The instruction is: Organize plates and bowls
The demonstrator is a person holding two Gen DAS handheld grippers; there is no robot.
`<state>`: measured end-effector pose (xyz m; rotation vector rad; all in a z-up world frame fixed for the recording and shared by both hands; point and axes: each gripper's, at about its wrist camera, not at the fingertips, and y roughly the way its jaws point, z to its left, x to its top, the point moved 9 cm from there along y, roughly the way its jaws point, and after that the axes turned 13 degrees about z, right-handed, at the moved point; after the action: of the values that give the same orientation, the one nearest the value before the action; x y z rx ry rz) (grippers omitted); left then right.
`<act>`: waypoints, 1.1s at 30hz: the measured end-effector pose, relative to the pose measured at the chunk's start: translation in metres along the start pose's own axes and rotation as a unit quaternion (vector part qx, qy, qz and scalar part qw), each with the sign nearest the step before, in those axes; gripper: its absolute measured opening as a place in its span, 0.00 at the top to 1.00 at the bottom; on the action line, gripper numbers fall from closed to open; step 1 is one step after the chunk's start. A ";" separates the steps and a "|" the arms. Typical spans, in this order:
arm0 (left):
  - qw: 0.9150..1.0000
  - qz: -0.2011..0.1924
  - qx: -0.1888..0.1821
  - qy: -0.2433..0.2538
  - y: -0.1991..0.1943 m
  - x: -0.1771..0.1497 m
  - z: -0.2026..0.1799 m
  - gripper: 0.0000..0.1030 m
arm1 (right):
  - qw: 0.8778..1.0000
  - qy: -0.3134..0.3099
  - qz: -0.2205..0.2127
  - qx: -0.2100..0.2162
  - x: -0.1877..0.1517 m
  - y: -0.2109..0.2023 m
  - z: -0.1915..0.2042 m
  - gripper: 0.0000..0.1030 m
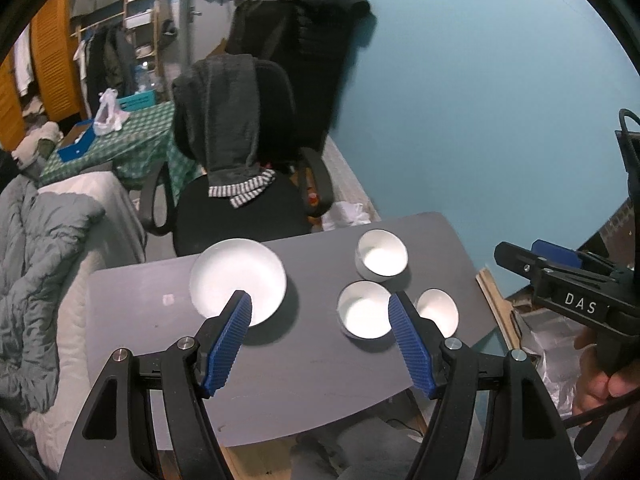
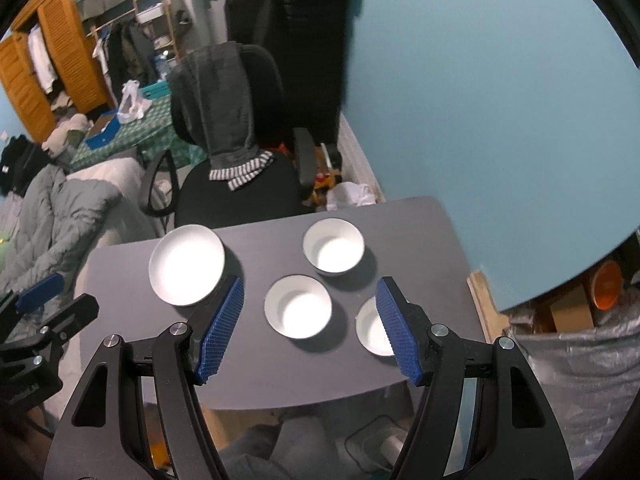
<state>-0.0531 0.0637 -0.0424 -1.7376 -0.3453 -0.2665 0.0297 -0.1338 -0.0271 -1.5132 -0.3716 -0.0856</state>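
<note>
Both wrist cameras look down from above the near edge of the grey table, sharing its four white dishes.

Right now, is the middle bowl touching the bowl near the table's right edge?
Apart. The right wrist view shows dark table between the middle bowl and the right-edge bowl.

A blue finger pad covers the left side of the near right bowl. Another pad hides the plate's near rim. Far shelves are blurred.
</note>
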 end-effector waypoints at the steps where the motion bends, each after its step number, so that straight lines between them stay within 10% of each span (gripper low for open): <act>1: 1.000 0.002 -0.002 0.006 0.002 0.001 -0.006 0.30 | 1.000 0.004 0.001 -0.001 -0.001 0.000 -0.004 0.34; 33: 0.996 0.061 -0.021 0.055 0.064 0.038 -0.090 0.30 | 0.997 0.063 0.041 -0.009 0.008 0.027 -0.098 0.34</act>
<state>0.0077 -0.0324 -0.0699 -1.7694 -0.1536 -0.2819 0.0628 -0.2268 -0.0520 -1.5305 -0.2076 -0.1200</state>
